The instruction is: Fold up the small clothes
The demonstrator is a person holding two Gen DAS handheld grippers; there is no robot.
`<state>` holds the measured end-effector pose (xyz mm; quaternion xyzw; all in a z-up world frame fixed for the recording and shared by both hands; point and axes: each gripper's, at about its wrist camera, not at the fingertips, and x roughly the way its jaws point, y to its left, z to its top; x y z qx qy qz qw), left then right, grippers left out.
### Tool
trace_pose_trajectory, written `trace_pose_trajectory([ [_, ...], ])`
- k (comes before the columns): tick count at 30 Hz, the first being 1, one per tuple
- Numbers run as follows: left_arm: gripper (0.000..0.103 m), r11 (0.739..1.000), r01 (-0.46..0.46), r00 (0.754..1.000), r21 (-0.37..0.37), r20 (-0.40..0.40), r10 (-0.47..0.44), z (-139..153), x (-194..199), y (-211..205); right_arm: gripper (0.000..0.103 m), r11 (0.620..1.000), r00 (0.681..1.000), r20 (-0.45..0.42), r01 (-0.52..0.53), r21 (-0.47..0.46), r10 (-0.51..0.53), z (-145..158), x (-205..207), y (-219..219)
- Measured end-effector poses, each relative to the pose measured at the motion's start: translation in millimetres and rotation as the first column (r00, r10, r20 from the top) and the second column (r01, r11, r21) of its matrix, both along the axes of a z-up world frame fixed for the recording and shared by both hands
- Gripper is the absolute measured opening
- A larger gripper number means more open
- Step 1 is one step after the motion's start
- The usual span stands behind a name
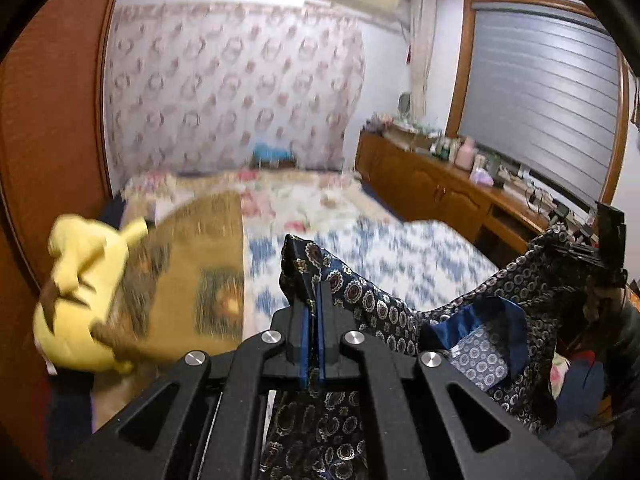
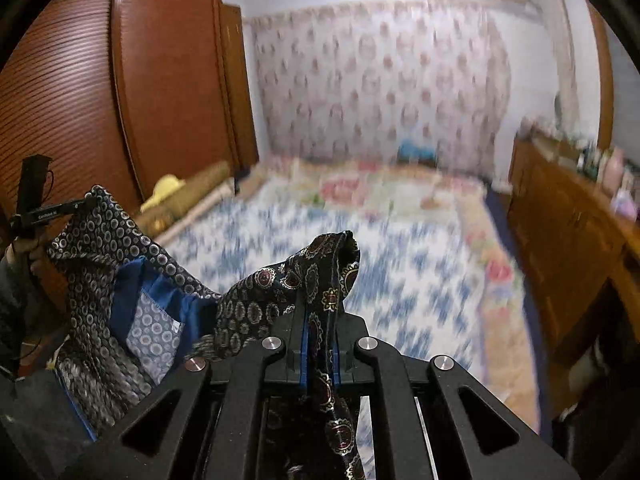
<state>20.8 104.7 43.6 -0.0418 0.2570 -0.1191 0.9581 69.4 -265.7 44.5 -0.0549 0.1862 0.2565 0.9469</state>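
Note:
A small dark navy garment (image 1: 384,308) with a round medallion print hangs stretched in the air between my two grippers, above the bed. Its blue lining and a pale patterned patch (image 1: 480,360) face me. In the left wrist view my left gripper (image 1: 315,294) is shut on one corner of the cloth, which bunches above the pads. My right gripper (image 1: 578,250) holds the other end at the far right. In the right wrist view the right gripper (image 2: 320,320) is shut on a fold of the garment (image 2: 256,300), and the left gripper (image 2: 74,205) pinches the far left corner.
Below lies a bed with a blue-and-white cover (image 1: 400,256) and a floral blanket (image 1: 304,196). A yellow plush toy (image 1: 80,292) and a tan mat (image 1: 192,264) sit at its left. A wooden wardrobe (image 2: 160,80) stands left, and a sideboard (image 1: 432,184) with bottles right.

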Motion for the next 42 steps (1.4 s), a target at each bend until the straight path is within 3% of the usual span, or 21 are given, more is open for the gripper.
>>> trace_pose_trajectory([
  [10,0.003,0.998,-0.066,0.985,0.015,0.164,0.062,75.9,27.1,15.3,0.007,0.998,0.974,0.220,0.063,-0.013,-0.059,92.4,-9.2,-9.2],
  [16,0.003,0.992,-0.119,0.979,0.028,0.171,0.113,85.6,58.9,30.0,0.007,0.993,0.958,0.266,0.116,-0.016,-0.107,124.3,15.1,-4.7],
  [27,0.003,0.976,-0.202,0.979,0.079,0.016,0.202,22.7,137.1,54.9,0.008,0.969,0.969,0.111,0.232,-0.085,-0.222,78.1,104.2,39.6],
  [30,0.006,0.973,-0.209,0.974,0.094,-0.074,0.216,-5.1,158.1,59.0,0.017,0.959,0.966,0.010,0.259,-0.115,-0.259,55.9,132.0,54.4],
  [33,0.025,0.980,-0.195,0.968,0.040,-0.155,0.199,-29.8,164.7,68.8,0.028,0.952,0.958,-0.072,0.266,-0.148,-0.279,28.8,150.0,63.0],
  [37,0.039,0.982,-0.187,0.966,0.009,-0.179,0.185,-48.0,149.3,72.5,0.036,0.935,0.939,-0.133,0.286,-0.209,-0.317,-14.4,153.7,69.4],
  [39,0.040,0.985,-0.174,0.966,0.009,-0.195,0.172,-55.1,140.9,71.9,0.039,0.930,0.932,-0.153,0.290,-0.225,-0.327,-22.2,156.2,71.3],
  [42,0.057,0.987,-0.162,0.966,0.023,-0.202,0.163,-62.7,128.6,67.9,0.042,0.927,0.928,-0.163,0.294,-0.233,-0.336,-13.7,171.7,78.0],
])
